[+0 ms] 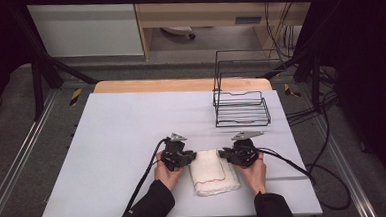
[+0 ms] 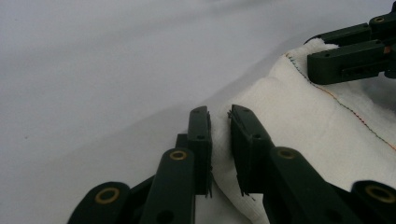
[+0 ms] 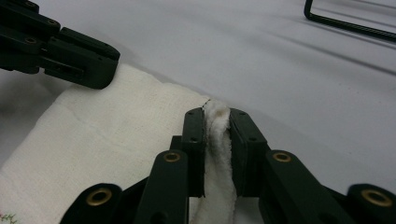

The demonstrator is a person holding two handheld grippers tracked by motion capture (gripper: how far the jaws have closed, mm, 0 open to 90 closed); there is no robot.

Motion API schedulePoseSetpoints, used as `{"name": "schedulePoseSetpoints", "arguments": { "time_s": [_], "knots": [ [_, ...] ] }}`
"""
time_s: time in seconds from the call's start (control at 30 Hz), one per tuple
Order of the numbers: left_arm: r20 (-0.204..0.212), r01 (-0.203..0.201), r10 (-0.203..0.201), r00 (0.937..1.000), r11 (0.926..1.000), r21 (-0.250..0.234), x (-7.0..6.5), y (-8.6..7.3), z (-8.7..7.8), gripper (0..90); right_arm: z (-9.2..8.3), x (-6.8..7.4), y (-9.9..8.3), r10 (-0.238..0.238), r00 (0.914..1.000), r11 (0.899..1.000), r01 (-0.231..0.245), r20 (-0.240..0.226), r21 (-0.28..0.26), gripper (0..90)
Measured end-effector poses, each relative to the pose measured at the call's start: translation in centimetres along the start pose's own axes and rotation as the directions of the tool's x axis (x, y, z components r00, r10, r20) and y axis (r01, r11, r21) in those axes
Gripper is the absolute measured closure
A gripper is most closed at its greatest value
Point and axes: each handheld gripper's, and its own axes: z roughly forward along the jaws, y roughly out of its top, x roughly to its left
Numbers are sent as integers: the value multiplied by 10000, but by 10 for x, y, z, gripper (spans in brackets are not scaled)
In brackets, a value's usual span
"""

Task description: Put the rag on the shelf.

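Lying folded on the table (image 1: 112,142), the white towel (image 1: 213,171) is pinched at its right edge by the right tongs (image 3: 217,140). The left tongs (image 2: 219,140), nearly closed, meet its left edge; whether cloth is gripped cannot be told. Soft, light and floppy, it is best held by opposite edges.

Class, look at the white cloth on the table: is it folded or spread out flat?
Folded. The white cloth lies as a compact, thick rectangle, and the right tongs pinch a bunched, layered edge of it.
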Motion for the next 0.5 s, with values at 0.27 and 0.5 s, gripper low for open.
{"name": "schedulePoseSetpoints", "arguments": {
  "time_s": [0.27,0.5],
  "knots": [
    [-145,-305,304,9994,9995,-4,-4,0,0,809,3,-3,1,84,9999,9999,-82,-83,132,700],
    [-177,-642,640,9978,9979,-69,-5,-1,0,809,4,-3,2,410,9985,9990,-403,-353,210,779]
  ]
}}
